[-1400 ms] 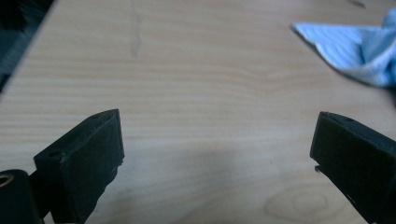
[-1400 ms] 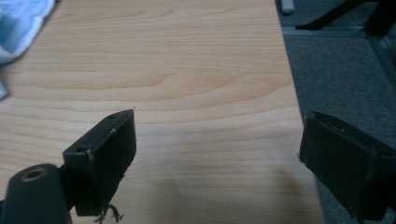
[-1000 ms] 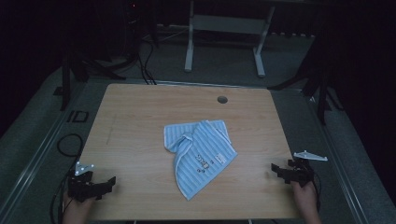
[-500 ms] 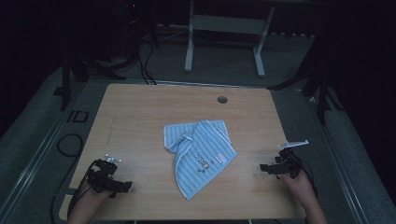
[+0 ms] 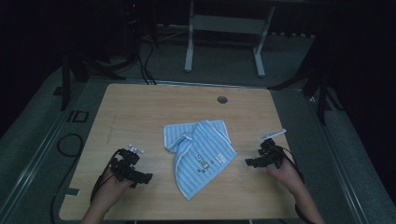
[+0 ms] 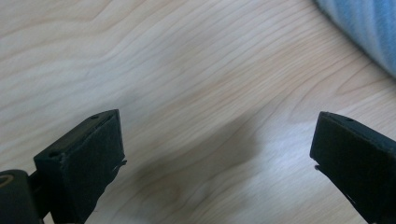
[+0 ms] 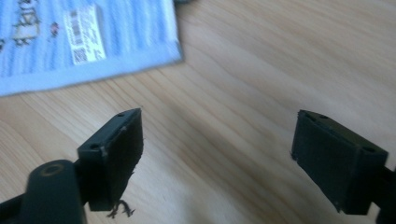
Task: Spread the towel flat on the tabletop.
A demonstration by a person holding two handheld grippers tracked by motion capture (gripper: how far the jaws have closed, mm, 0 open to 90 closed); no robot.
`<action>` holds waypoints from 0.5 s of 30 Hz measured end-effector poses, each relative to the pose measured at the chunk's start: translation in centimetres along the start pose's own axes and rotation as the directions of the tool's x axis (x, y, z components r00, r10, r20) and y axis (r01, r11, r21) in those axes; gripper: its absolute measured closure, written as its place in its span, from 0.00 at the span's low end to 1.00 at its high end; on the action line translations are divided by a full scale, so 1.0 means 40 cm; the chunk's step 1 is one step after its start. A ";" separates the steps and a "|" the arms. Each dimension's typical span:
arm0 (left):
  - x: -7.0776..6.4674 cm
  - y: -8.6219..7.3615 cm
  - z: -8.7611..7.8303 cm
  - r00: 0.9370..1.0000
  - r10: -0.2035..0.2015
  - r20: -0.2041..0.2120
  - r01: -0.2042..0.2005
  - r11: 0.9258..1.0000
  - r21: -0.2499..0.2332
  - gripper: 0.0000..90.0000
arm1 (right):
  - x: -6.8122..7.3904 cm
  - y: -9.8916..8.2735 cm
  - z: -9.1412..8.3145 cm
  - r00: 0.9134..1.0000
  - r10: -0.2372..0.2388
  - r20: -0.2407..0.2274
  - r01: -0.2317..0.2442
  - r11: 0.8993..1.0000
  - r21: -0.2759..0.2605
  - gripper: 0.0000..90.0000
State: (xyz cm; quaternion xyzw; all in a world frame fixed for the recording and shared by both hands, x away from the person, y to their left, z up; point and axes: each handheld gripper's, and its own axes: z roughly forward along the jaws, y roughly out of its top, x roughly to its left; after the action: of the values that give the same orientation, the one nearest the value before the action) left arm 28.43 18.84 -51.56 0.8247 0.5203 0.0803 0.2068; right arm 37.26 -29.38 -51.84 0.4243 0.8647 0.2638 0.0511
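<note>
Dim high view; bright, slightly blurred close gripper views.

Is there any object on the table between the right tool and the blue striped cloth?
Nothing visible. Bare wood of the table lies between the right tool and the blue striped cloth. The jaws stand open with nothing between them, apart from the cloth's edge.

Left gripper (image 6: 217, 163) jaws wide apart over wooden table (image 6: 187, 70); blue cloth (image 6: 369, 28) top right.
</note>
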 end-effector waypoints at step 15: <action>-0.067 0.096 0.020 0.996 0.080 0.035 -0.080 0.997 0.022 0.03 | 0.050 0.100 0.039 0.989 -0.125 -0.084 0.129 0.991 0.035 0.32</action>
State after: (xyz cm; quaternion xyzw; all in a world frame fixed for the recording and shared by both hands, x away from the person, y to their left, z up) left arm 30.69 14.81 -50.45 0.8484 0.4842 0.0686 0.2025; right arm 39.30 -25.18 -50.90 0.3582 0.8965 0.2596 0.0237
